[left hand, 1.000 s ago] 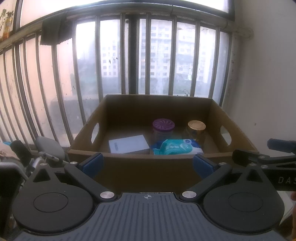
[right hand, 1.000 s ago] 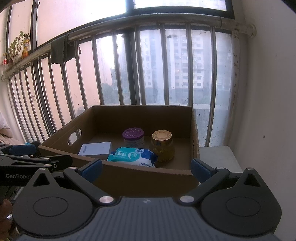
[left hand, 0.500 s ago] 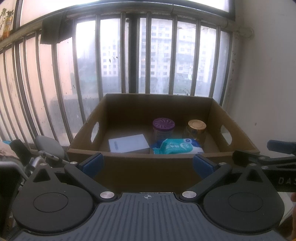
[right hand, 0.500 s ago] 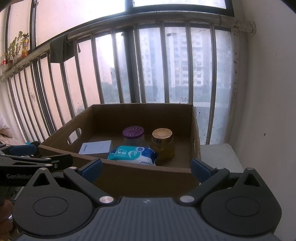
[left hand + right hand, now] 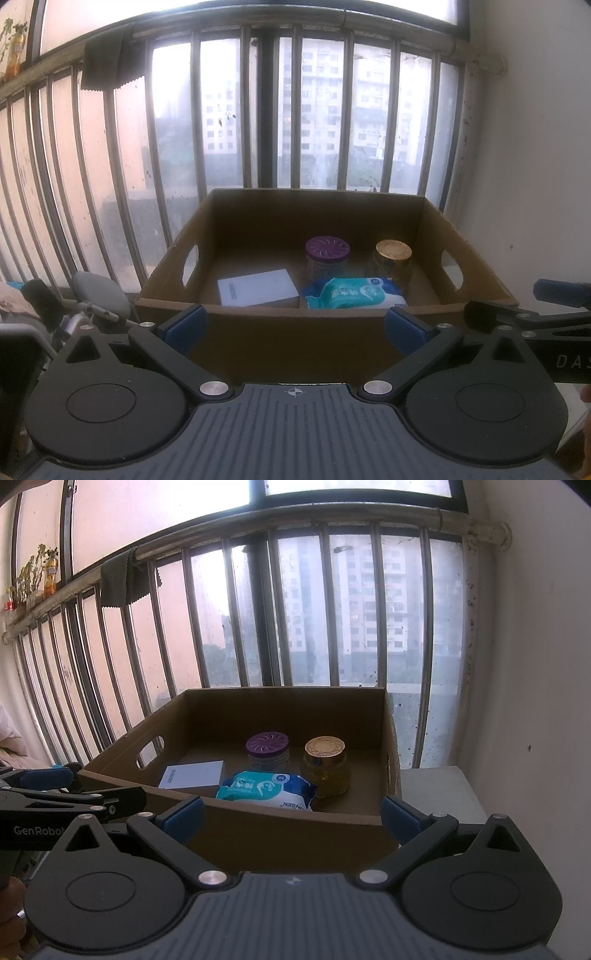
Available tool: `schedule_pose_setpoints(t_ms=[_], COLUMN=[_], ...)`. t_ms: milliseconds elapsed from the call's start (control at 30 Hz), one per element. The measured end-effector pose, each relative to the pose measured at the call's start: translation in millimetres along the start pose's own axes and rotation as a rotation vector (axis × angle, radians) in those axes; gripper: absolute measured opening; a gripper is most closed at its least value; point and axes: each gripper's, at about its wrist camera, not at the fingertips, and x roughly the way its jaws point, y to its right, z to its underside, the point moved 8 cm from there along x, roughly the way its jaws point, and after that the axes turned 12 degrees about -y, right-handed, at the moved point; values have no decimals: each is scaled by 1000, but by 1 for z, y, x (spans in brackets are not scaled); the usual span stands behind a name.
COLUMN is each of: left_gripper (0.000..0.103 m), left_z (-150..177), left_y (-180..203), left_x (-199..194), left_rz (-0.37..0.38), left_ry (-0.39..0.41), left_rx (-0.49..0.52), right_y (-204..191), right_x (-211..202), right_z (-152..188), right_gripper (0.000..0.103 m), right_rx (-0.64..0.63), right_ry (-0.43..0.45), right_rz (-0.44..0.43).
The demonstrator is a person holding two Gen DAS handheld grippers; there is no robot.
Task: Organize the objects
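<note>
- Left gripper (image 5: 293, 326) and right gripper (image 5: 291, 814): fingers spread wide, grasping nothing.
- Ahead of both fingertip pairs — brown cardboard box (image 5: 258, 332) holding white flat carton (image 5: 257, 287), purple-lidded jar (image 5: 327, 254), gold-lidded glass jar (image 5: 392, 260), teal wipes pack (image 5: 354, 293).
- Judgement: between picks — next calls for reaching over the near wall.

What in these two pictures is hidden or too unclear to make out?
- White box: left view, printing too small to read.
- Wipes pack: right view, near wall of the cardboard box hides its lower edge.
- Gold-lidded jar: contents unclear through dim glass, both views.
</note>
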Motion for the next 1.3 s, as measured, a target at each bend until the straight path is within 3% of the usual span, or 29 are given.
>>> schedule_pose_setpoints(t_ms=[1300], left_gripper=[103], left_z=[-2], left_y=[-2], left_x=[0], left_rz=[-6], left_ry=[-4], left_rx=[-7], right_y=[-1], right_x=[1], right_z=[-2], right_gripper=[103], right_rx=[4], right_ry=[-5], right_rz=[-5])
